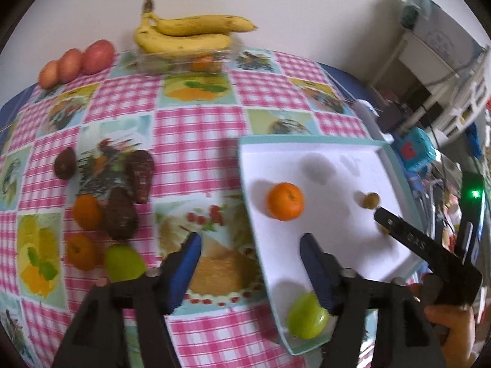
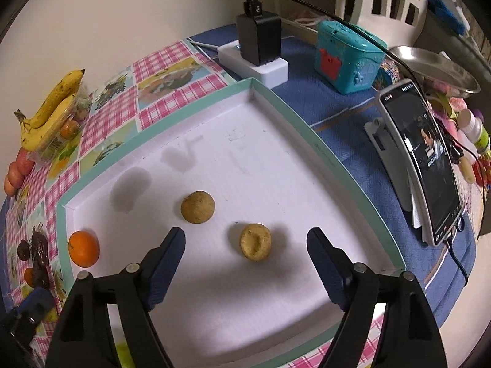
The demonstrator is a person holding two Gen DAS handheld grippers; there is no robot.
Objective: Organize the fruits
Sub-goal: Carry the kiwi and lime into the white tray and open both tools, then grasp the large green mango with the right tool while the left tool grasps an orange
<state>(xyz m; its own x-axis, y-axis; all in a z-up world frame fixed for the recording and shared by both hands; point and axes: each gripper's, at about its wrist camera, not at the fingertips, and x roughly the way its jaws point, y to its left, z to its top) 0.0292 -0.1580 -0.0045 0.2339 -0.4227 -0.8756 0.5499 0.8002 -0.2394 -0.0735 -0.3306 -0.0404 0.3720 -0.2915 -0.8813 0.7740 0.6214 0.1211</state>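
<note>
A white tray with a teal rim holds an orange, a green fruit at its near edge and two small brown-yellow fruits. My left gripper is open and empty, straddling the tray's left rim just above the green fruit. My right gripper is open over the tray, with the nearer brown fruit between its fingers, not held. On the cloth to the left lie oranges, dark brown fruits and a green fruit.
Bananas lie on a clear box at the back, with red apples to their left. Right of the tray stand a power strip with charger, a teal toy box and a phone on a stand.
</note>
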